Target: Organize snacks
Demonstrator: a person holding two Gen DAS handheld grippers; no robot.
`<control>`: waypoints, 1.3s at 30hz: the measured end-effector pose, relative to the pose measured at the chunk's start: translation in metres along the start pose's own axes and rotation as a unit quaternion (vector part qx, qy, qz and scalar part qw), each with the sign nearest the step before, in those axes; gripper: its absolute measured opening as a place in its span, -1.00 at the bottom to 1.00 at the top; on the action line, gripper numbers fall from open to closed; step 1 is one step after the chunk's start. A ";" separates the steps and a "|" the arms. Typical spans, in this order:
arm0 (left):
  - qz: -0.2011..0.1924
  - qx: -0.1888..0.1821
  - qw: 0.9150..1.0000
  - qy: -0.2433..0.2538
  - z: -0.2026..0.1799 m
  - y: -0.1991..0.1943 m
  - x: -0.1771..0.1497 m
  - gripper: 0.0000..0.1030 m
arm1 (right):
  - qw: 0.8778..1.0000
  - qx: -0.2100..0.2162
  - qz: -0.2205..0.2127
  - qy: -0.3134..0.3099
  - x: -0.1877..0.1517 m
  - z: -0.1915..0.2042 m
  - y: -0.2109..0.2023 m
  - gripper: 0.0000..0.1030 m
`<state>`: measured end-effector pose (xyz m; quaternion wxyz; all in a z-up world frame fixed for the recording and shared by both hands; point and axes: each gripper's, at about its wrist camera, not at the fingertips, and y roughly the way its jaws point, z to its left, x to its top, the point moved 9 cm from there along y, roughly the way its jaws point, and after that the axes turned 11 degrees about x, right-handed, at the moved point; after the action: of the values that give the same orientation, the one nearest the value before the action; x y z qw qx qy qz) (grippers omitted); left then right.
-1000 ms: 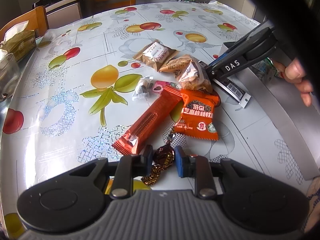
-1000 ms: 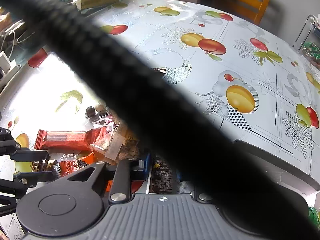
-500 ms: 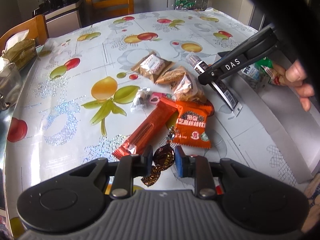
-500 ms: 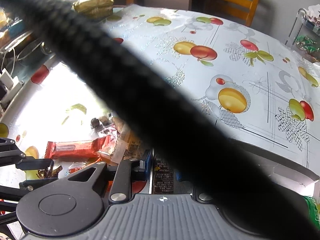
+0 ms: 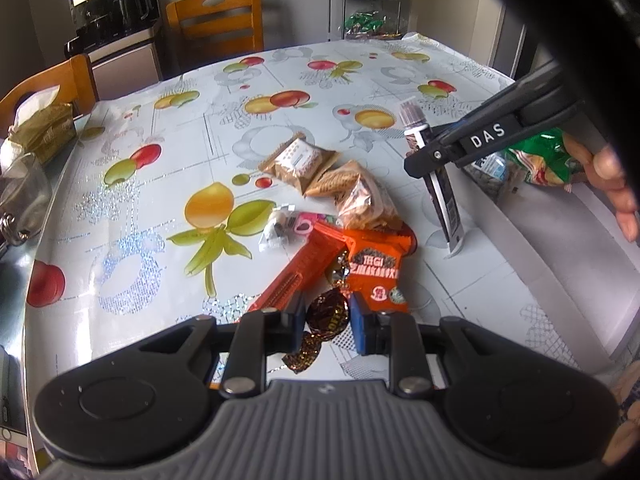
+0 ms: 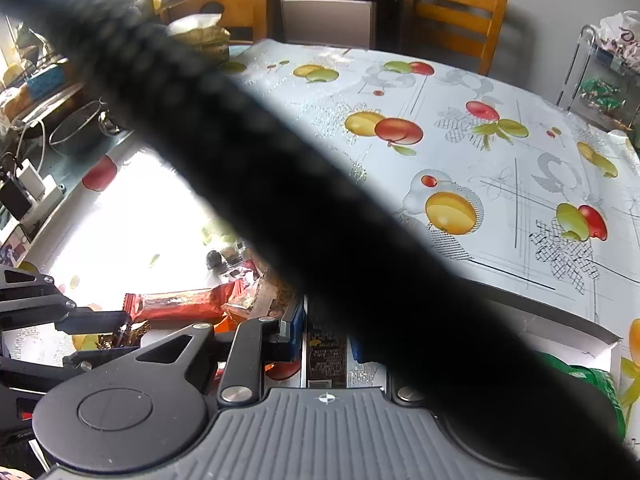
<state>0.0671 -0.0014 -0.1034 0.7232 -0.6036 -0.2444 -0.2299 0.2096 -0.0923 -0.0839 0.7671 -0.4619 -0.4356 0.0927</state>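
I have a table (image 5: 120, 248) under a glossy fruit-printed plastic cloth, and a shallow grey cardboard tray (image 5: 560, 248) at its right edge already holds a green snack bag (image 5: 548, 160). Left of that tray lies the loose heap: a long orange foil wafer bar (image 5: 296, 276), a square orange crinkly packet (image 5: 374, 272) and clear biscuit sachets (image 5: 364, 200). My right gripper (image 6: 326, 340) is clamped on a slim dark printed stick sachet (image 5: 444, 196), hanging limp just left of the tray; light and floppy, best pinched mid-length. My left gripper (image 5: 326, 320) pinches a small brown-gold twist-wrapped candy (image 5: 328, 314) above the heap's near edge; hard-cored, slippery foil, so I'd grip the body, not the tails.
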 end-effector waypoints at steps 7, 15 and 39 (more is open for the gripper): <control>-0.010 -0.003 1.000 0.004 -0.004 -0.009 0.005 -0.59 | 1.000 -0.004 -0.016 0.001 -0.001 0.005 -0.016 -0.52; -0.016 -0.003 1.000 0.006 -0.006 -0.016 0.006 -0.59 | 0.999 -0.006 -0.035 0.006 -0.002 0.008 -0.033 -0.52; -0.049 -0.038 0.998 0.034 -0.036 -0.027 0.037 -0.59 | 0.996 -0.020 -0.088 0.028 -0.003 0.009 -0.092 -0.52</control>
<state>0.0817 -0.0425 -0.0646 0.6957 -0.6099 -0.2397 -0.2943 0.1775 -0.1396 -0.0109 0.7745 -0.4397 -0.4548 0.0031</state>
